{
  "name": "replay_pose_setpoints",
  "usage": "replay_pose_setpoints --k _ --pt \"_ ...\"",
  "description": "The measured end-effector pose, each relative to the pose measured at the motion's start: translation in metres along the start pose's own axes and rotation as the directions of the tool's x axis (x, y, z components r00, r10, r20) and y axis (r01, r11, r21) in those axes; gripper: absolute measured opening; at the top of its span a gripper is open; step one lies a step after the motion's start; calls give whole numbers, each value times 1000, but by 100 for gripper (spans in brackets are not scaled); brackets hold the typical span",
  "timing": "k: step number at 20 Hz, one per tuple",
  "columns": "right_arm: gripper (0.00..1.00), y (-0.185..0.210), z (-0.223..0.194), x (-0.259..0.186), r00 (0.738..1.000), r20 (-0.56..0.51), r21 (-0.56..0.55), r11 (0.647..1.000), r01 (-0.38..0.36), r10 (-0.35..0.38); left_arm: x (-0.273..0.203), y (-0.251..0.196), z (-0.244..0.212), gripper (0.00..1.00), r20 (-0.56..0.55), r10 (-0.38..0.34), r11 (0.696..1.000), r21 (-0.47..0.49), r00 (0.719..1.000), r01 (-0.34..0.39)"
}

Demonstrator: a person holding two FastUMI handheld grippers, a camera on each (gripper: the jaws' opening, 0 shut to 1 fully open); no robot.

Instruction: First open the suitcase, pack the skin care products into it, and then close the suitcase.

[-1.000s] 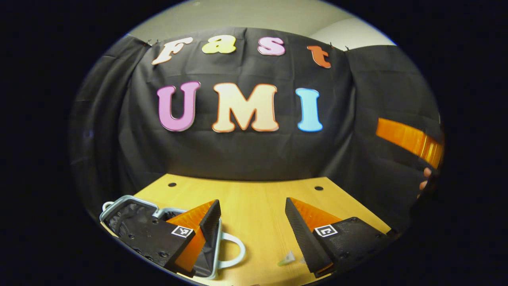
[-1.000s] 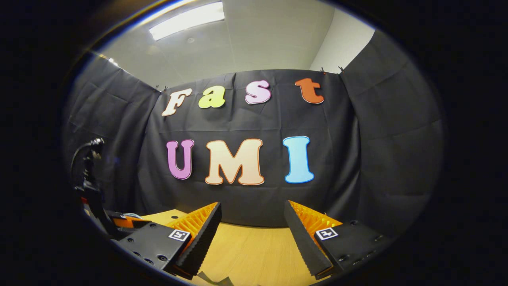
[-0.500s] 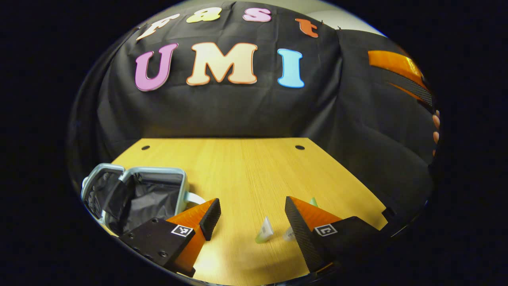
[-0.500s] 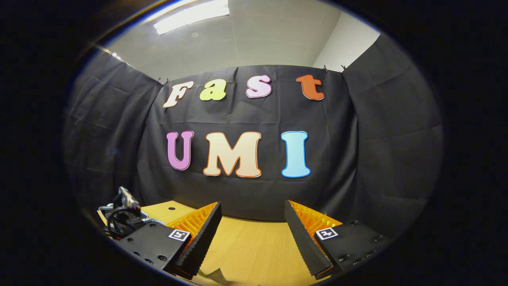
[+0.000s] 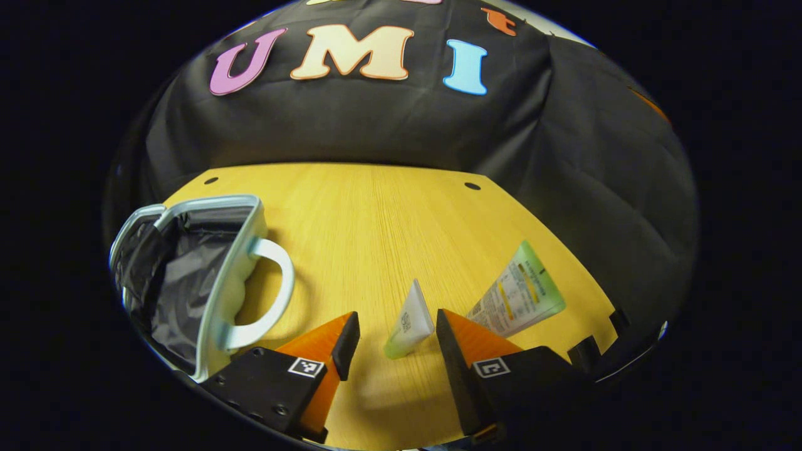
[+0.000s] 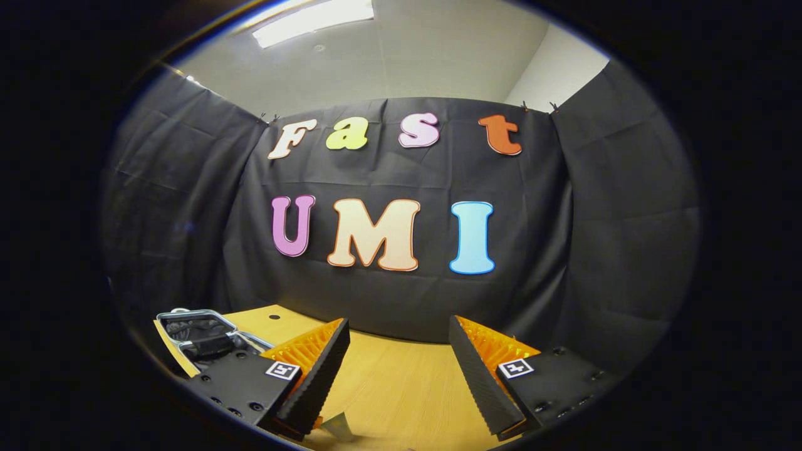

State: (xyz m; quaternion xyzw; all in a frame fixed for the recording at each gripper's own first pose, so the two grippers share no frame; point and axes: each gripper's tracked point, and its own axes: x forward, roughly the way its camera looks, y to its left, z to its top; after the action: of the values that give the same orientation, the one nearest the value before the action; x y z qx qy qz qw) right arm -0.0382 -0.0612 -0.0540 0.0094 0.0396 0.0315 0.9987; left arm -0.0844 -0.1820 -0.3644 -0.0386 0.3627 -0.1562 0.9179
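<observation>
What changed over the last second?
The left gripper tipped down toward the table and closed in on the small tube, which now lies between its open jaws, ungrasped. The right gripper barely moved, jaws open and empty. The suitcase stayed open; the large tube lies untouched.

A wooden table [image 5: 388, 213] has 2 small holes.

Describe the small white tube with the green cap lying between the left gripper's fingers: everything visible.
The small white tube with the green cap is a soft-looking squeeze tube, white with small dark print too fine to read. Its flat crimped end points away from the camera; its translucent green cap points toward it. It lies on the light wooden table, in the gap between the open fingers of the left gripper, touching neither. A larger green-ended tube lies apart to its right.
</observation>
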Motion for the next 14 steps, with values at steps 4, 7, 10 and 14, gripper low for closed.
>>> replay_pose_setpoints --k 4,7,10,14 --pt "100 11 -13 4 998 -42 27 998 -48 49 15 19 -1 35 3 80 996 27 997 -80" --pt "99 16 -14 5 998 -34 27 998 -61 62 18 17 3 14 5 52 999 -5 999 -52" --pt "99 29 -25 6 996 -33 23 996 -86 86 12 20 14 11 9 56 998 -11 998 -56" --pt "99 45 -55 9 990 -69 32 992 -119 121 -4 20 44 11 45 50 999 -10 998 -49"
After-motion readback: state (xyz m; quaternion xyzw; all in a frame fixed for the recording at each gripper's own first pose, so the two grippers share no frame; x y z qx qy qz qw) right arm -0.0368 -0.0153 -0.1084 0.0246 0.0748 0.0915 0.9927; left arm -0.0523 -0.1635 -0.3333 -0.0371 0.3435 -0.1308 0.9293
